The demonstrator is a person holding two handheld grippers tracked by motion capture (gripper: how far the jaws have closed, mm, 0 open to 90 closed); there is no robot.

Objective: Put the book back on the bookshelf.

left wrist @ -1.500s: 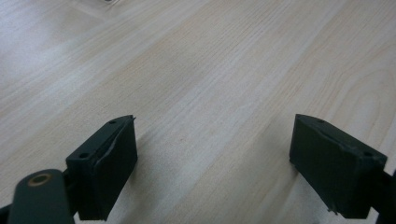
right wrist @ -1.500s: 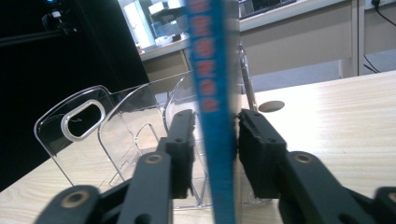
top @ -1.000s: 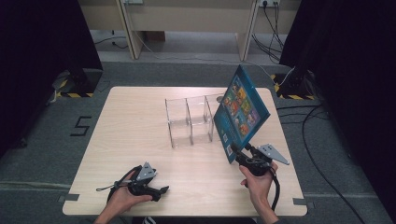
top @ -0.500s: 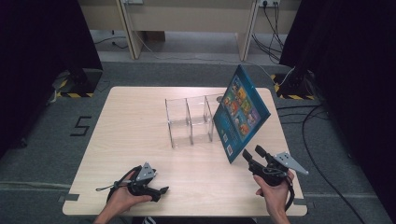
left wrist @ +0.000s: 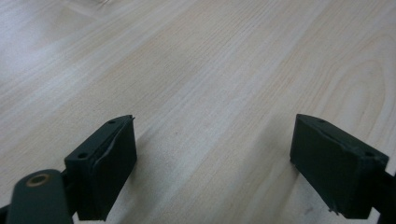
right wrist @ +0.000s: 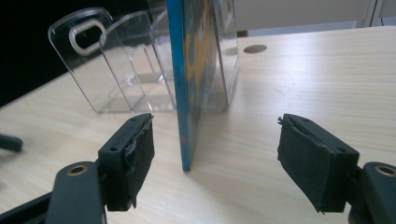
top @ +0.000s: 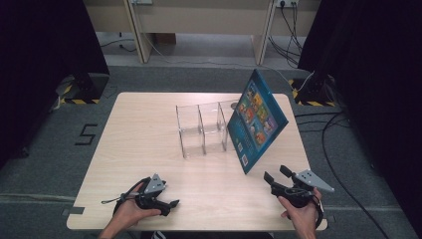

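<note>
The book (top: pixel 259 122), blue-covered with bright picture panels, is the biggest thing we see standing on the table (top: pixel 144 144). It stands on its lower edge at the right end of the clear acrylic rack (top: pixel 201 129), leaning with its top against the rack's right wall. Its cover faces the table's right side and a little toward us, and its long axis runs from the near lower corner by the barcode up to the far top corner, tilted away from us in the high view. In the right gripper view we meet it edge-on, a thin blue upright line (right wrist: pixel 184 93) with the rack (right wrist: pixel 116 70) behind and to the left.

The rack itself is a row of open compartments running across the table's middle.

Our right gripper (top: pixel 278 175) sits just short of the book's near corner, apart from it; its jaws have just been opening and stand wide, with nothing pressed between them. Our left gripper (top: pixel 171 204) rests at the near left edge, jaws apart over bare wood (left wrist: pixel 210 93).
</note>
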